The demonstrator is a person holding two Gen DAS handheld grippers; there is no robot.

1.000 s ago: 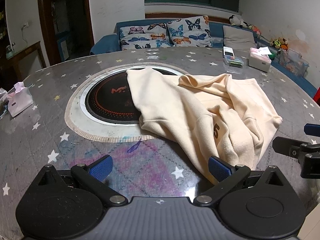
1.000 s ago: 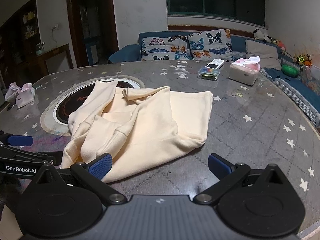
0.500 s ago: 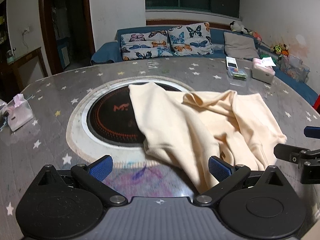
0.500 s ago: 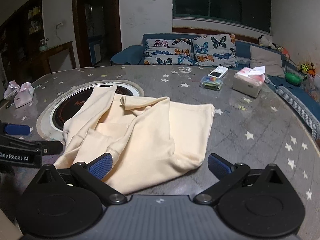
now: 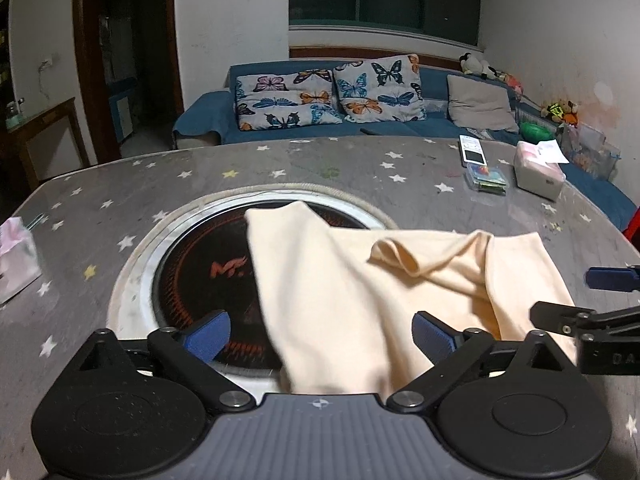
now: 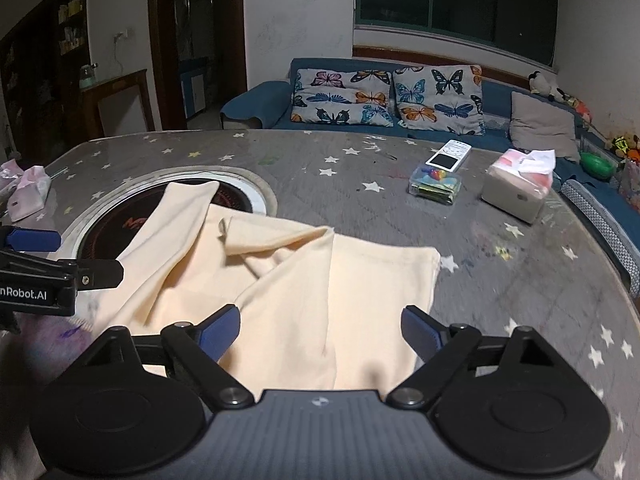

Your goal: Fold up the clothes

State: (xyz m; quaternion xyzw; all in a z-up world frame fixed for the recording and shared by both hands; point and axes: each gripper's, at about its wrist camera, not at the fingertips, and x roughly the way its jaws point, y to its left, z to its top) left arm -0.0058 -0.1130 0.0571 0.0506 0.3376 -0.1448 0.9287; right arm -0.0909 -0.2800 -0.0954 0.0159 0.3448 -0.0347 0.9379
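- Cream cotton-like cloth, the garment point(image 5: 360, 300), lies crumpled on the grey star-printed surface point(image 5: 360, 168). Its far corner covers part of the round black cooker plate point(image 5: 208, 276) that is set into the surface.
- The left tongs point(image 5: 318, 334) are over the near edge of the garment at 6 o'clock. The jaws are wide but closing, cloth is between them, and the pads do not press it yet.
- The right tongs point(image 6: 320, 332) are the same: closing over the near hem, nothing gripped.
- I think both are placed side by side on this edge so that the garment can be lifted evenly and spread or folded away from the person.
- Tissue box point(image 6: 516, 192) and remote point(image 6: 448, 156) stand at 2 o'clock, well apart from the garment.
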